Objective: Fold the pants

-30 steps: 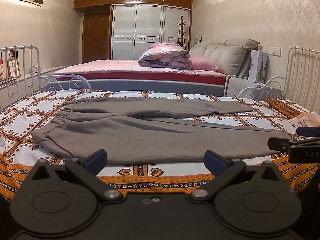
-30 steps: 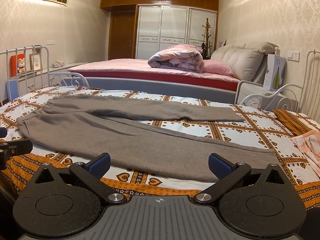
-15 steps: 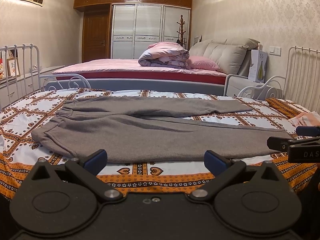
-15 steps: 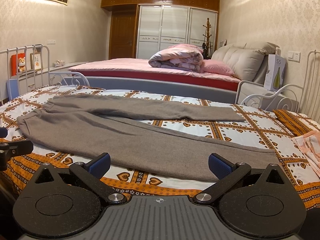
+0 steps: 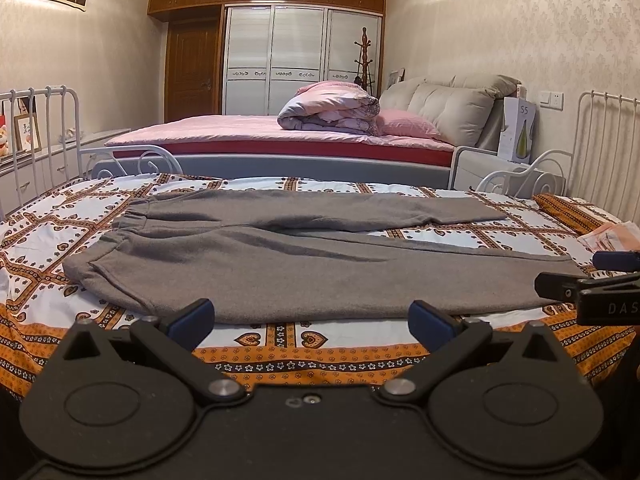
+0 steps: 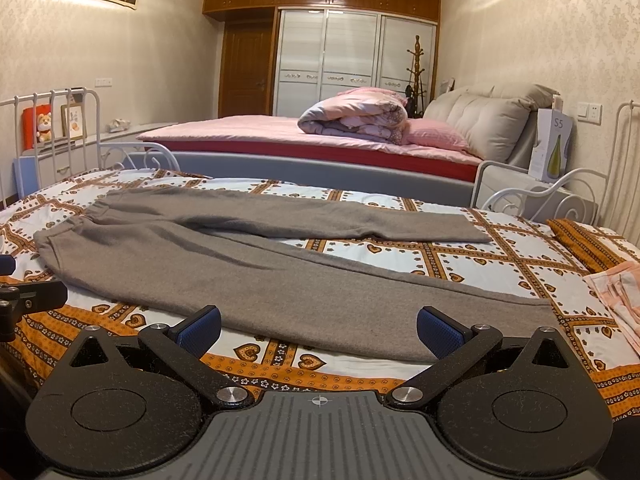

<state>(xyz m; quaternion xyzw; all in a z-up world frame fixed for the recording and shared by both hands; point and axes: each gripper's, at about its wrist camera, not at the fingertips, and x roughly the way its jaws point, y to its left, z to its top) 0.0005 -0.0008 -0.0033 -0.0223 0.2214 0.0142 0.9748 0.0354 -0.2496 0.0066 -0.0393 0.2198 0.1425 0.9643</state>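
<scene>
Grey pants [image 5: 304, 256] lie spread flat on the patterned bedspread [image 5: 48, 232], waistband at the left, both legs running right and splayed apart. They also show in the right wrist view [image 6: 256, 272]. My left gripper [image 5: 311, 320] is open and empty at the bed's near edge, just short of the near leg. My right gripper [image 6: 318, 330] is open and empty near the near leg's cuff end. The right gripper's tips show at the right edge of the left wrist view [image 5: 592, 280]. The left gripper's tips show at the left edge of the right wrist view [image 6: 24, 296].
White metal bed rails stand at the left [image 5: 36, 136] and right [image 5: 608, 148]. A pink cloth [image 6: 624, 292] lies at the bed's right edge. A second bed [image 5: 272, 136] with a rolled quilt lies behind. A nightstand with a white box [image 6: 554, 148] is at the far right.
Almost nothing has changed. Both views have shifted very slightly; both grippers stay open and the pants have not moved.
</scene>
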